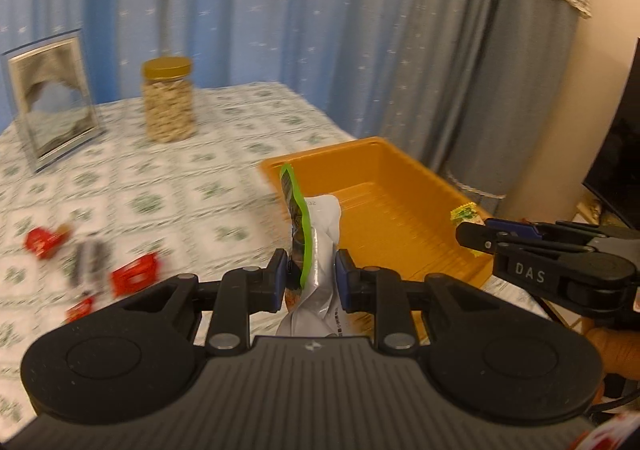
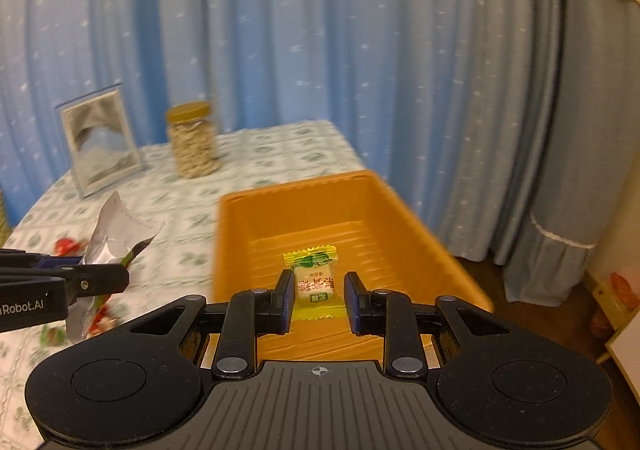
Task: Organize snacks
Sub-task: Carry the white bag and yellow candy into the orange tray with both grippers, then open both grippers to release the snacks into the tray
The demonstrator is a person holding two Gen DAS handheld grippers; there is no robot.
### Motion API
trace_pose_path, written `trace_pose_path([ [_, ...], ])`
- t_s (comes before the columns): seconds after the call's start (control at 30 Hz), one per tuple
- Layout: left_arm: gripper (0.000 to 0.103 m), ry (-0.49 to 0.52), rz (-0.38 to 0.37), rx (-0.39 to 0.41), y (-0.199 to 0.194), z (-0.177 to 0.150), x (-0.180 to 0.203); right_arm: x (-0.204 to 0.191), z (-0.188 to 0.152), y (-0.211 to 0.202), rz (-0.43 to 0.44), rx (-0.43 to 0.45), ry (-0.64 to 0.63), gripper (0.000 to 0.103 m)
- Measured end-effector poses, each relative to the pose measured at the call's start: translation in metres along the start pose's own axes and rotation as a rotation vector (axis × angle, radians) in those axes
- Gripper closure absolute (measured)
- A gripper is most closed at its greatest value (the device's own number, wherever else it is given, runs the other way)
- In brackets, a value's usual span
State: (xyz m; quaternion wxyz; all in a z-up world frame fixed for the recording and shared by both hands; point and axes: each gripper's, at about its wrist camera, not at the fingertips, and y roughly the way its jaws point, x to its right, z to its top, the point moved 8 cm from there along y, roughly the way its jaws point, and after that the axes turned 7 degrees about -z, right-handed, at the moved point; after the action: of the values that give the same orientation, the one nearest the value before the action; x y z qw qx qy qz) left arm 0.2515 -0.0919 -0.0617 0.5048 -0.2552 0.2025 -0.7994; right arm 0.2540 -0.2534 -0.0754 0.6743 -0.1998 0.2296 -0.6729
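Closest to me, the left gripper [image 1: 311,278] has its jaws clamped on a silvery packet [image 1: 320,250] with a green edge, which stands up between them, its top flopping forward. It looks pinched low down so that it can be carried without spilling out. Beside it, the right gripper [image 2: 317,300] holds a small yellow-wrapped candy [image 2: 313,282] between its jaws; they sit close against the wrapper's sides and I take them as gripping it, though the right pad seems to leave a sliver of space.

Just beyond both sits an orange bin [image 1: 400,154] at the near right corner of the desk [image 1: 180,178], which wears a green-patterned cloth. The candy hangs over the bin's floor, the packet over its near left rim, so my guess is both are being brought here to be dropped in. The bin looks bare inside.

Off to the left, blurred red-wrapped snacks [image 1: 134,276] lie loose on the cloth, waiting their turn, I suppose.

Farther back stand a jar [image 1: 168,102] of nuts with a gold lid and a picture frame [image 1: 52,102], with blue curtains [image 1: 280,10] behind.
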Motion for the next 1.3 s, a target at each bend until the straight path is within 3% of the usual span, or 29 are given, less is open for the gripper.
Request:
trace_pose_path([
  [0.27,0.080,0.035,-0.041,-0.027,0.043,0.017,0.029,0.039,0.011,0.021,-0.024,-0.022,0.069,0.076],
  [0.73,0.079,0.035,-0.070,-0.054,0.088,0.021,0.032,0.053,0.016,0.051,-0.032,-0.064,0.128,0.076],
  [0.83,0.069,0.041,-0.059,-0.045,0.089,0.022,0.032,0.055,0.013,0.054,-0.031,-0.075,0.137,0.076],
  [1.3,0.069,0.037,-0.024,-0.009,0.061,0.027,0.016,0.046,0.011,0.053,-0.020,-0.079,0.128,0.076],
])
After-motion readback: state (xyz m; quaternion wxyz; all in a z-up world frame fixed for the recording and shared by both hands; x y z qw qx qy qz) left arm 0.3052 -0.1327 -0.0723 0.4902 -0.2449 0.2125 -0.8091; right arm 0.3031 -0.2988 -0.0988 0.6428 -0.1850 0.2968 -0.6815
